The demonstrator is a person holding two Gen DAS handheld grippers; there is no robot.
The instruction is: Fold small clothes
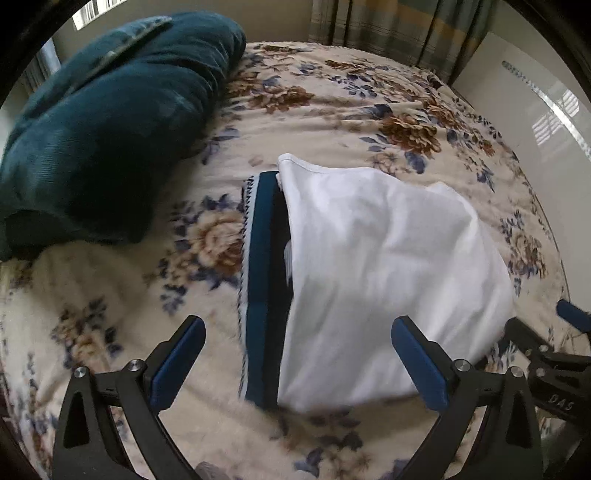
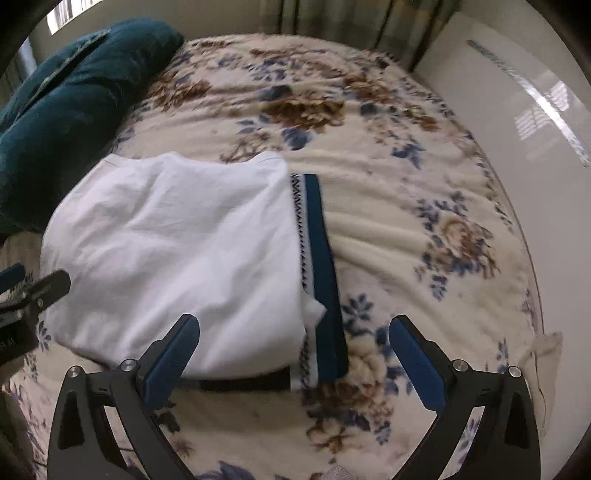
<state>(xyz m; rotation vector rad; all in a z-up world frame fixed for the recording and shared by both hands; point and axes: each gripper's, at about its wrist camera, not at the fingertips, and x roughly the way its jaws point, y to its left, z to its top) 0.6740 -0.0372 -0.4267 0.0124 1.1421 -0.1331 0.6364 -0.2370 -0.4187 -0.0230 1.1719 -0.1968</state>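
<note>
Floral fleece blanket [image 1: 332, 110], cream with brown and blue flowers, covering the bed and serving as the reference surface for all items. Dark teal bedding bundle [image 1: 110, 110], rolled or heaped at the blanket's far left end, resting on it. Pale glossy wall panel [image 2: 535, 129] bordering the blanket's right edge; plaid curtains [image 1: 388, 26] hanging beyond its far edge. White garment [image 1: 388, 277], folded into a compact, roughly rectangular stack, lying on the middle of the blanket, clear of the teal bundle; its hemmed edge faces the far side. Beneath it, a navy-blue garment with a white band of dark zigzag trim [image 2: 321, 277] protrudes along one side of the white stack, touching it and lying flat on the blanket; a dark strip also shows under the stack's near edge in the right wrist view. Left gripper [image 1: 299, 354], jaws spread wide, holding nothing, its blue-padded fingers straddling the near end of the folded stack; whether the pads touch the cloth cannot be determined. Right gripper [image 2: 293, 350], jaws likewise spread wide and empty, positioned at the near corner of the stack, one finger over the white fabric and the other over bare blanket. Each gripper appears at the edge of the other's view, beside the stack.
</note>
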